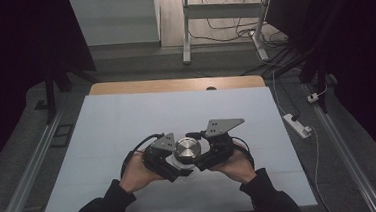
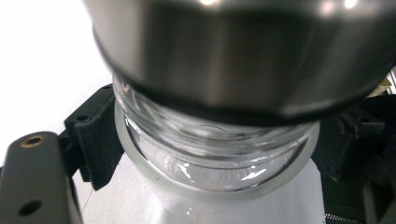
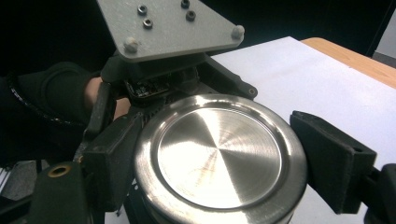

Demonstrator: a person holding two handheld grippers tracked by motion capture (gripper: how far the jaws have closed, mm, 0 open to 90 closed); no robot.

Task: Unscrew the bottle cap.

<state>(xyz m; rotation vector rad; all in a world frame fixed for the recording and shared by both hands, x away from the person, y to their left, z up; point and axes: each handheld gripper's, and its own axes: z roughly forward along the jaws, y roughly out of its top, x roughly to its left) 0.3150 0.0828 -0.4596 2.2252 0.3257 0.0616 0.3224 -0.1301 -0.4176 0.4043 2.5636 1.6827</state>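
A clear glass jar (image 2: 210, 163) with a round brushed-metal lid (image 1: 187, 148) stands near the front middle of the white mat (image 1: 127, 120). My left gripper (image 1: 176, 165) comes in from the left, and its black pads (image 2: 95, 140) are shut on the jar's glass just under the lid (image 2: 233, 60). From the right, my right gripper (image 1: 201, 160) is shut on the lid (image 3: 219, 154), with a pad (image 3: 331, 158) pressed on each side of its rim. In the right gripper view, the left gripper's grey plate (image 3: 168, 28) and the hand holding it sit right behind the lid.
The mat covers a wooden table whose bare edge (image 1: 174, 85) shows at the back. On the floor are a white power strip (image 1: 297, 125) and cables at right. A white desk frame (image 1: 187, 31) stands behind the table, and metal rails (image 1: 30, 167) run along both sides.
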